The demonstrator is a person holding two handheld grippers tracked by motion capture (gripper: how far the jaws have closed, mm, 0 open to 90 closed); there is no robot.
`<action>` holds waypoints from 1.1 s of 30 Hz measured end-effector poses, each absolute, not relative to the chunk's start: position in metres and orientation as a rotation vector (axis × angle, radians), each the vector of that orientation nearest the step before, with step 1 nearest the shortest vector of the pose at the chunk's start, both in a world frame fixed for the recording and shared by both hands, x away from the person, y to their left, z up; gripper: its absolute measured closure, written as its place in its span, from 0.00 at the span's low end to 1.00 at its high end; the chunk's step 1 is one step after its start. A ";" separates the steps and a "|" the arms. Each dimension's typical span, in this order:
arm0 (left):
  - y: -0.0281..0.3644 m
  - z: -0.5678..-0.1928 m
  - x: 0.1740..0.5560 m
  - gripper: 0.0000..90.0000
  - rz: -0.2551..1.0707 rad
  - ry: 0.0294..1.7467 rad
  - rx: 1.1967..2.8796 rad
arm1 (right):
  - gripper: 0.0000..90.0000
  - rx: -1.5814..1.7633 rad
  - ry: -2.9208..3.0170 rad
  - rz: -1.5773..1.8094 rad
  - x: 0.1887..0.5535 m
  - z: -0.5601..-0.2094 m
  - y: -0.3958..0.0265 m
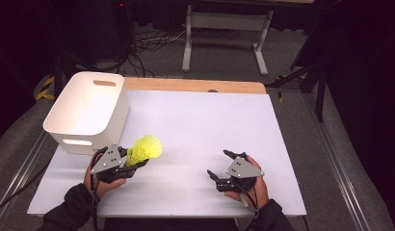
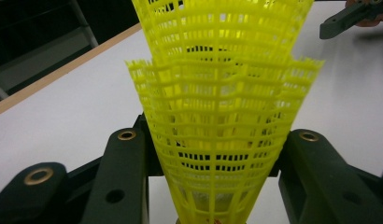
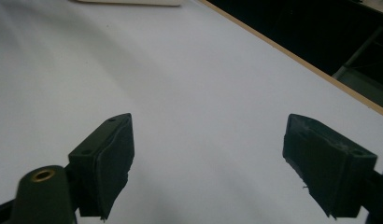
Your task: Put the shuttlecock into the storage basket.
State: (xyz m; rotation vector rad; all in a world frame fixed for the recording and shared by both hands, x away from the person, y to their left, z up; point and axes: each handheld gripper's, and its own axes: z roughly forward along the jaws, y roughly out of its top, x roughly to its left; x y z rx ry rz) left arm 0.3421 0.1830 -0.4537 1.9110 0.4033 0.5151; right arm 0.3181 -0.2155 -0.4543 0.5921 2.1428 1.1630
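The left tongs (image 1: 136, 166) hold the yellow shuttlecocks (image 1: 145, 148) (two stacked), skirts pointing toward the far right. The white bin (image 1: 85, 109) at the bench's far-left corner stands just beside them. The right tongs (image 1: 219, 164) gape wide, empty.

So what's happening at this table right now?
A person holds a pair of tongs in each hand at a white table. The left tongs are shut on yellow mesh shuttlecocks, which look like two nested together, held just beside the white bin at the table's left. The right tongs are open with nothing between them, over bare tabletop. The likely next step is dropping the shuttlecocks into the bin.
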 end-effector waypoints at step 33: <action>0.197 -0.446 0.343 0.64 0.544 0.433 1.869 | 0.19 0.599 2.149 1.156 0.321 -0.457 -0.216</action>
